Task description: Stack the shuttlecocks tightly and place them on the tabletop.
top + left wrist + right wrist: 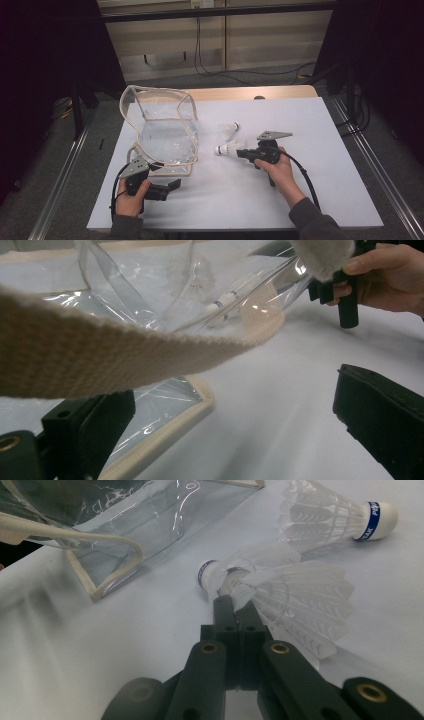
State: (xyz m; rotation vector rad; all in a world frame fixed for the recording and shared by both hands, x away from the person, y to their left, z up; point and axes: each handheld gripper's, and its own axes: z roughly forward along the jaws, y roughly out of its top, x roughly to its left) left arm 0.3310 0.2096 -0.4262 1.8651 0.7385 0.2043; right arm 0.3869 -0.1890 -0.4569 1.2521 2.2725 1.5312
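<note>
Between the clamped jaws of the right hand-held gripper (pixel 235 605) sits a shuttlecock (pixel 295 605); left hand-held gripper (pixel 172 186) gapes empty.

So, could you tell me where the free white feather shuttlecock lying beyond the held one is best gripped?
Grip the free white feather shuttlecock at its blue-banded cork end, coming from above: it lies on its side, and the cork is firm while the feathers would probably crush.

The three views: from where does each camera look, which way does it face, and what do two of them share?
High view: above the person's side, facing forward and down on the table; both forearms and hands show.
Left gripper view: on the left gripper, facing the clear bag; open jaws show.
Right gripper view: on the right gripper, shut on a shuttlecock.
Shared by both gripper views: the bag.
</note>
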